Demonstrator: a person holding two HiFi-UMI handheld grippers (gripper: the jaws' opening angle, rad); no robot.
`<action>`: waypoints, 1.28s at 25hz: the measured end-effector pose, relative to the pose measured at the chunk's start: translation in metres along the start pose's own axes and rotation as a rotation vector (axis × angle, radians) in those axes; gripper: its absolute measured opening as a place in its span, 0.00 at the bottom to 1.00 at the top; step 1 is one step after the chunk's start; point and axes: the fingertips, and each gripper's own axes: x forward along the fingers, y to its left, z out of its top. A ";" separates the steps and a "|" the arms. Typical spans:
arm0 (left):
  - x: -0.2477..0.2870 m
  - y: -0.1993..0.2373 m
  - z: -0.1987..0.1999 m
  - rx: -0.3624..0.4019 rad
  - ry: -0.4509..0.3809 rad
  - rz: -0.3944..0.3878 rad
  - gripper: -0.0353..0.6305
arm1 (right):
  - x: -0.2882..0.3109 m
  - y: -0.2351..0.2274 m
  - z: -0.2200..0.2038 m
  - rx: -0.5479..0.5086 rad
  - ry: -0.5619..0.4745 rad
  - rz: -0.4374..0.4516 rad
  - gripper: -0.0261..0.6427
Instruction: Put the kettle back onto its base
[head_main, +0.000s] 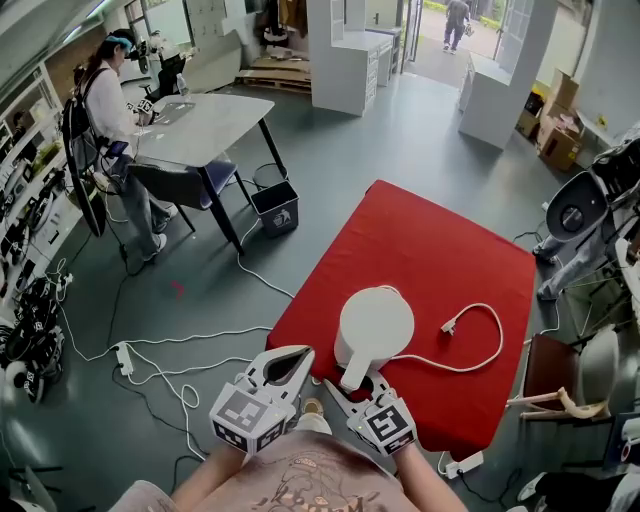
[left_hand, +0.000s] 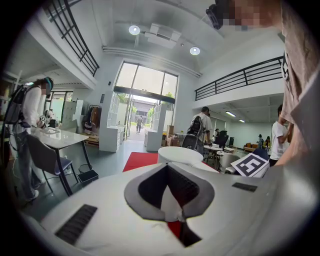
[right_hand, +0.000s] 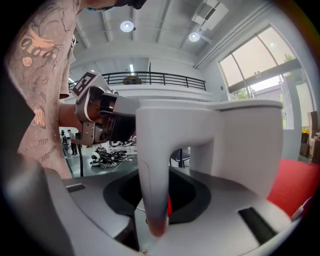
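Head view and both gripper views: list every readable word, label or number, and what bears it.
Pink T-shirt: curly print, cut off, unreadable.
Black square bin: white mark, too small to read.
Black-and-white square markers: patterns only, no words.
White plastic kettle: no print shows.

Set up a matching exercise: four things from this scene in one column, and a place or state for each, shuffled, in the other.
Things: 1 kettle; 2 plug; 3 bin; 4 left claw.
States: A on the floor beside the grey table; B shut, holding nothing; C handle between the jaws of the open right claw; D lying loose on the red cloth.
Pairs: 1-C, 2-D, 3-A, 4-B.
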 end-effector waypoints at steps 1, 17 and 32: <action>0.000 -0.001 -0.001 -0.001 0.000 0.000 0.03 | -0.002 0.000 0.000 0.004 0.000 -0.004 0.26; -0.004 -0.036 -0.006 -0.007 -0.011 -0.047 0.03 | -0.050 -0.006 -0.010 0.021 0.016 -0.105 0.29; -0.029 -0.092 -0.009 0.003 -0.020 -0.071 0.03 | -0.125 0.006 -0.006 0.057 -0.040 -0.189 0.05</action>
